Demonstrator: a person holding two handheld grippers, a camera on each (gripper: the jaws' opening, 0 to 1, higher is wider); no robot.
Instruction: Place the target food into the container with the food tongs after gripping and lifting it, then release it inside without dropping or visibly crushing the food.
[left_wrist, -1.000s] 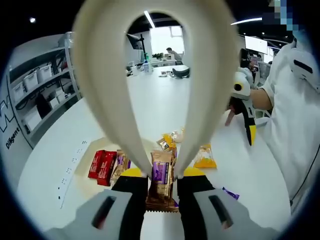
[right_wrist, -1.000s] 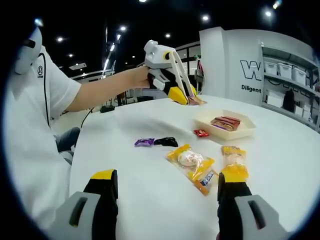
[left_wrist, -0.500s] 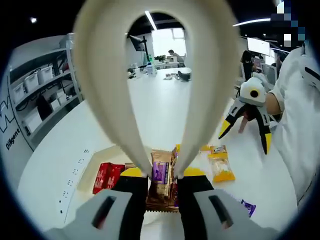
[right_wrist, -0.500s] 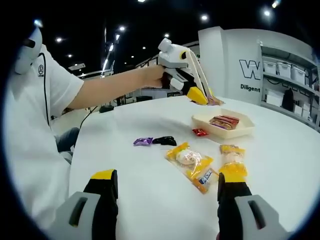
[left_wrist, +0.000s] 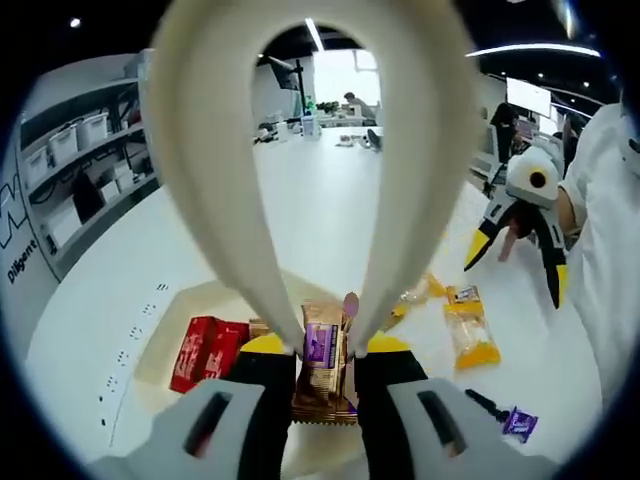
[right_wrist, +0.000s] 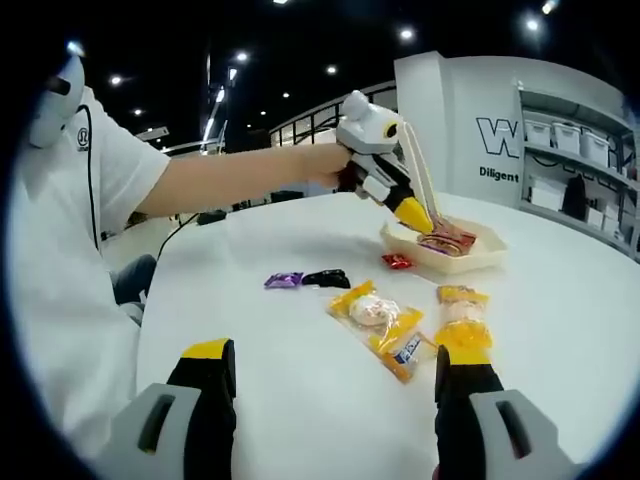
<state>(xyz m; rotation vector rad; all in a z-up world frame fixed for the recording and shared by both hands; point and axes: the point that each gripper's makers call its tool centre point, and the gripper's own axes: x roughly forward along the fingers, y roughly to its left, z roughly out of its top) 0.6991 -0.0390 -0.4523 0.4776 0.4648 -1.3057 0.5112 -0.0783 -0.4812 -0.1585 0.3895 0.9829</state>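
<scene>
Your left gripper (right_wrist: 420, 215) has descended over the tray (right_wrist: 478, 258), jaws squeezing the tongs (left_wrist: 310, 180) onto a brown snack packet (left_wrist: 322, 355); your right gripper (right_wrist: 335, 385) rests spread nearby.

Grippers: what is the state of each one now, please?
Left tool: closed on the tongs, which pinch a snack bar.
Right tool: open, empty.

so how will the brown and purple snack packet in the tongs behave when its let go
The brown and purple foil snack packet looks light and thin, so it should drop flat rather than roll. Its glossy wrapper is probably slippery between the cream plastic tongs. It likely lands in the cream tray.
</scene>
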